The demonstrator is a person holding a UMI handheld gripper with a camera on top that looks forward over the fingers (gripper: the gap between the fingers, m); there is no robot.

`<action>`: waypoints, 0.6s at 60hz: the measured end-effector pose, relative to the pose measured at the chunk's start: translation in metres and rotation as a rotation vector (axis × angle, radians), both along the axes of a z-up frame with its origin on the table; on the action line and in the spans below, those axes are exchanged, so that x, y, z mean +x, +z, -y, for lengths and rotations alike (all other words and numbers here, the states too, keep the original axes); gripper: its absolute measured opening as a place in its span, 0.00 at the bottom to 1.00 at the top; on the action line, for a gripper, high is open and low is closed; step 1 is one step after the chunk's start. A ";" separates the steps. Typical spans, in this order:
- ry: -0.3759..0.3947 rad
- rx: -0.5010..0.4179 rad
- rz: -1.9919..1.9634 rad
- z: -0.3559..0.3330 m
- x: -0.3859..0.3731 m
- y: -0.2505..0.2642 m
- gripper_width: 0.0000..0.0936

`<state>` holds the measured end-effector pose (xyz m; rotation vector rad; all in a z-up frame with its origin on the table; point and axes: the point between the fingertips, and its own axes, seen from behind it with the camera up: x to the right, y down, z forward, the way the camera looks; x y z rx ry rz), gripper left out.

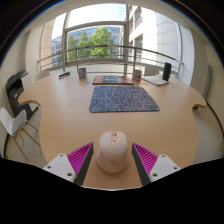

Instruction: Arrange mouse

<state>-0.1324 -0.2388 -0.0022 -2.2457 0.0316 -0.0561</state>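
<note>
The gripper (112, 160) was spread, and a pale mouse (112, 150) sat on the wooden table (60, 115) between its two fingers, a gap showing at either side. Beyond the mouse, farther along the table, lay a dark patterned mat (124, 98).

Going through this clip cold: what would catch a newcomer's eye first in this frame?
First the pale mouse, sitting on the wooden table between the two pink-padded fingers of the tool; whether they press on it cannot be told. Next the dark patterned mouse pad, lying flat on the table beyond the mouse. Behind it, the big window with green trees outside.
</note>
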 end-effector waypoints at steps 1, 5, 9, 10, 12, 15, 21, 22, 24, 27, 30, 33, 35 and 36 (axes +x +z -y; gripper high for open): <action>-0.002 -0.007 0.001 -0.004 0.001 -0.004 0.82; -0.002 -0.029 -0.023 -0.019 0.006 -0.019 0.74; 0.008 -0.006 -0.029 -0.019 0.003 -0.016 0.60; 0.009 -0.002 -0.029 -0.019 0.004 -0.015 0.59; 0.011 0.002 -0.034 -0.017 0.005 -0.009 0.56; 0.014 0.008 -0.037 -0.018 0.005 -0.012 0.52; 0.018 0.003 -0.017 -0.023 0.005 -0.015 0.47; 0.020 0.000 -0.013 -0.023 0.005 -0.015 0.46; 0.018 -0.008 -0.012 -0.019 0.005 -0.011 0.44; 0.004 -0.024 -0.033 -0.018 0.006 -0.009 0.44; -0.012 -0.021 -0.058 -0.018 0.006 0.004 0.44; -0.017 0.009 -0.040 -0.021 0.009 0.029 0.44; -0.025 0.039 -0.032 -0.026 0.011 0.055 0.44; -0.028 0.059 -0.029 -0.028 0.011 0.068 0.44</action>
